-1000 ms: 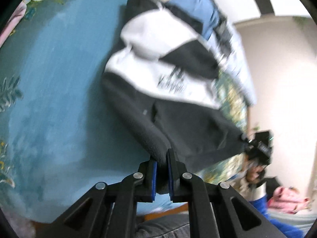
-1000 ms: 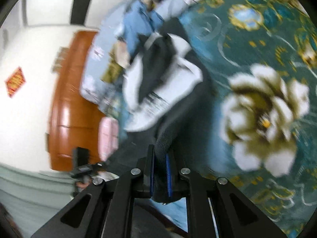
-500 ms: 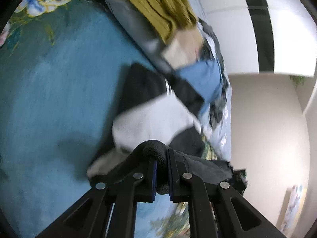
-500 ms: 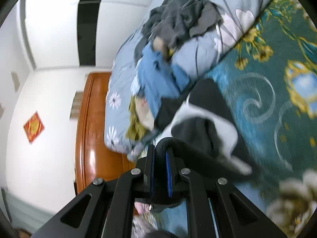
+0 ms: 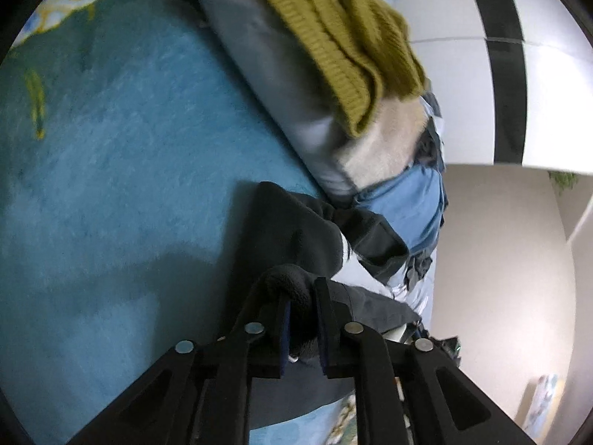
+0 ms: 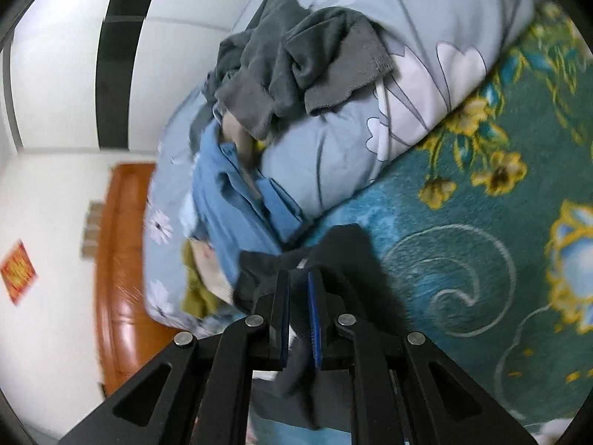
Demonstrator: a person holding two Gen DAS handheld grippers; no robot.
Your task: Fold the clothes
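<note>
A black and white fleece jacket (image 5: 296, 230) lies on the teal flowered bedspread (image 5: 111, 185). My left gripper (image 5: 301, 319) is shut on its black fleece hem and holds that edge folded forward over the rest of the garment. My right gripper (image 6: 298, 307) is shut on the other end of the same black hem (image 6: 344, 248), held over the jacket near the quilt. The jacket's white middle is mostly hidden under the folded part.
A rolled grey flowered quilt (image 6: 407, 85) lies just beyond the jacket, with a grey garment (image 6: 296, 59), a blue garment (image 6: 229, 200) and a mustard knit (image 5: 344, 37) heaped on it. A wooden headboard (image 6: 115, 259) and white wall stand to the left.
Both grippers have carried the jacket's bottom hem forward toward the quilt, folding the lower half over the upper. The white chest panel seen before is now mostly covered.
</note>
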